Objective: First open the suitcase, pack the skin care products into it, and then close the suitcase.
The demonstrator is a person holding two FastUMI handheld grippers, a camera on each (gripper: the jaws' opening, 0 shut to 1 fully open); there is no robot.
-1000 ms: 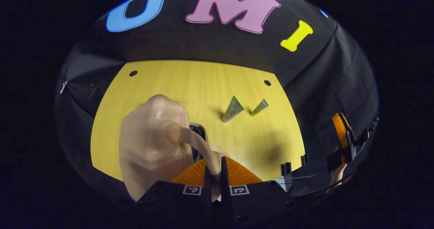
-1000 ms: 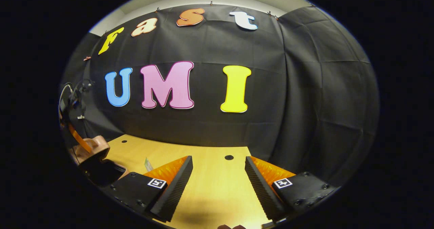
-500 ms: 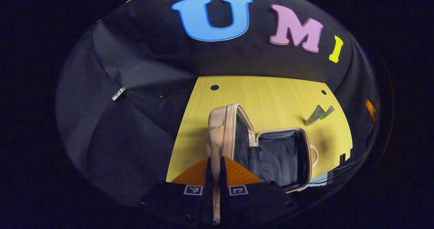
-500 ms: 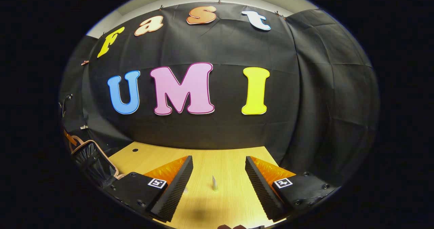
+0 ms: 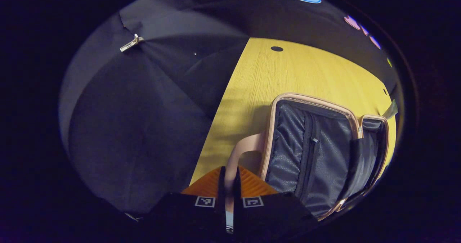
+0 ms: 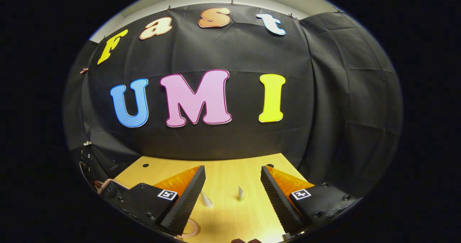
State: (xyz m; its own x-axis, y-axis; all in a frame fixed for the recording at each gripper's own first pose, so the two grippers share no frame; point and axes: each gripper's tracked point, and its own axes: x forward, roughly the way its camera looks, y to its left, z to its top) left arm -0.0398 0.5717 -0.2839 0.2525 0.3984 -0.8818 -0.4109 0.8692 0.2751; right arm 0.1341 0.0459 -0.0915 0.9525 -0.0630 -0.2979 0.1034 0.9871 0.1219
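Observation:
The pink suitcase [image 5: 309, 99] lies wide open on the yellow table [image 5: 288, 73], both halves flat and showing dark lining. My left gripper [image 5: 229, 174] is shut on the pink handle [image 5: 245, 147] at the lid's outer edge. A green skin care tube [image 5: 390, 109] peeks out past the far half. In the right gripper view my right gripper [image 6: 232, 199] is open and hovers low over the table. Two small pale tubes [image 6: 206, 199] [image 6: 240, 193] stand beyond it, between its fingers. The suitcase's edge [image 6: 108, 185] and its other handle loop [image 6: 189, 230] show at the lower left.
The black cloth wall [image 5: 144, 109] hangs close beyond the table's left edge, with a small clip [image 5: 130, 43] on it. Round holes [image 5: 276, 49] mark the table's far corners. Bare tabletop [image 6: 230, 171] stretches from the tubes to the back wall.
My left gripper has swung the lid by its handle from upright down flat to the left. The right gripper has shifted slightly, and both tubes now show between its fingers.

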